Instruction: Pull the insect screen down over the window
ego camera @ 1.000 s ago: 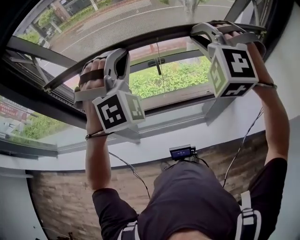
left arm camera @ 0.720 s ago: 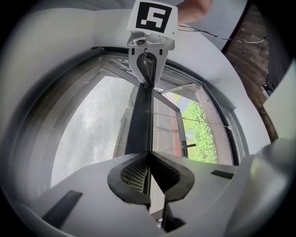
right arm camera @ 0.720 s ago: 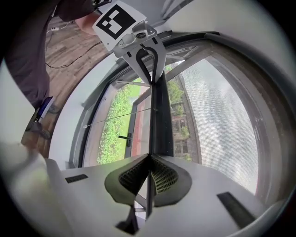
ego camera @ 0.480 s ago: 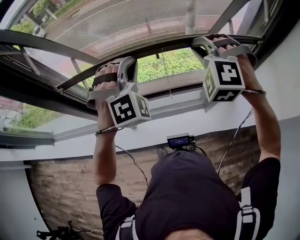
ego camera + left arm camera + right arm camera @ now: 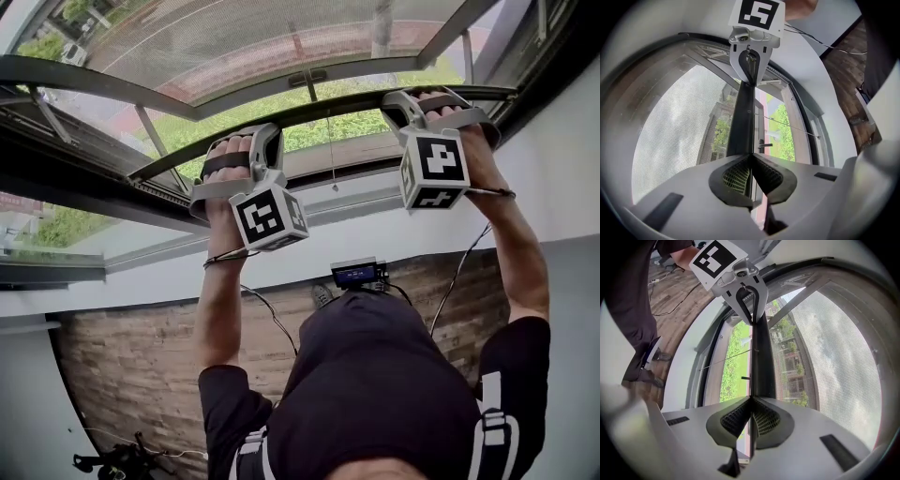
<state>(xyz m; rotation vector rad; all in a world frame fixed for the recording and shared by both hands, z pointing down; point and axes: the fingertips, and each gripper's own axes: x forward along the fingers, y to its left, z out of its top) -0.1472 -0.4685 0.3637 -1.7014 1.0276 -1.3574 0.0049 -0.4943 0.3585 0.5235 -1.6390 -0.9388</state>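
The insect screen's grey mesh [image 5: 234,47] is stretched over the upper part of the window. Its dark bottom bar [image 5: 347,105] runs across the opening, with a strip of open window below it. My left gripper [image 5: 246,150] is shut on the bar's left part. My right gripper [image 5: 422,101] is shut on its right part. In the left gripper view the left gripper [image 5: 750,157] pinches the bar [image 5: 742,117] edge-on beside the mesh [image 5: 679,126]. In the right gripper view the right gripper [image 5: 751,399] clamps the bar [image 5: 762,362] the same way.
A thin pull cord [image 5: 330,159] hangs from the bar. A dark window handle [image 5: 307,79] shows outside behind the mesh. Below runs the white sill wall [image 5: 394,230], then a wooden floor with a small screen device [image 5: 356,274] and cables.
Both grippers have come down with the bar still clamped. More mesh shows above it, and the open gap between the bar and the sill has narrowed.
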